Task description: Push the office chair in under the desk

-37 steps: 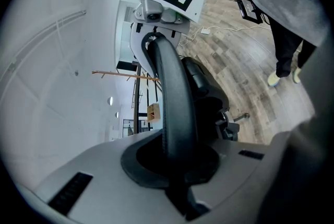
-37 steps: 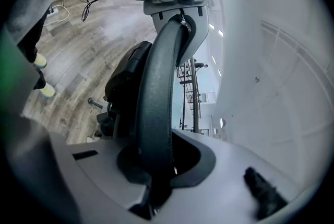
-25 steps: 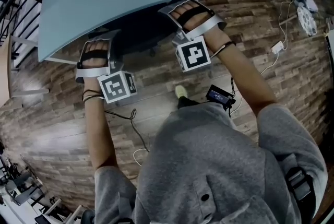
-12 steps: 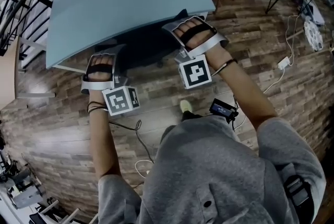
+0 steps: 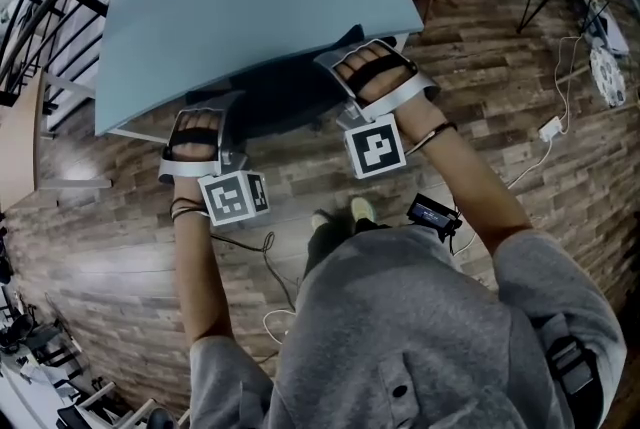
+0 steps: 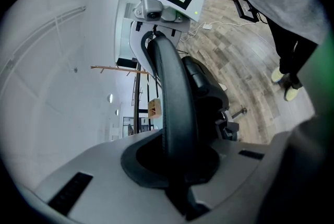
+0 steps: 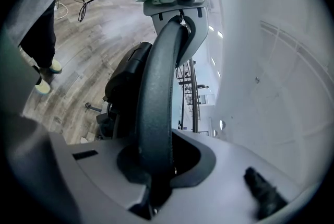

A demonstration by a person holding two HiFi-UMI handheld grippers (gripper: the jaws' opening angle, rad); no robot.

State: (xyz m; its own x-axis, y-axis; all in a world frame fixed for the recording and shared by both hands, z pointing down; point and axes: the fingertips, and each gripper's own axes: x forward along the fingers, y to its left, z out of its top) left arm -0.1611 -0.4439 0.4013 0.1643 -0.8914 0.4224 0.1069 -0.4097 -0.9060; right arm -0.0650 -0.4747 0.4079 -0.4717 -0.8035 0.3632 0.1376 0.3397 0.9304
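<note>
No word, brand or number can be read. Only black-and-white square marker patterns show, on the left gripper's cube [image 5: 232,197] and the right gripper's cube [image 5: 377,147].

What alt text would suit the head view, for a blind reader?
Seen from above, a person in grey holds the left gripper and right gripper on a dark chair, mostly under a blue-grey desk. Cables lie on the wood floor.
</note>
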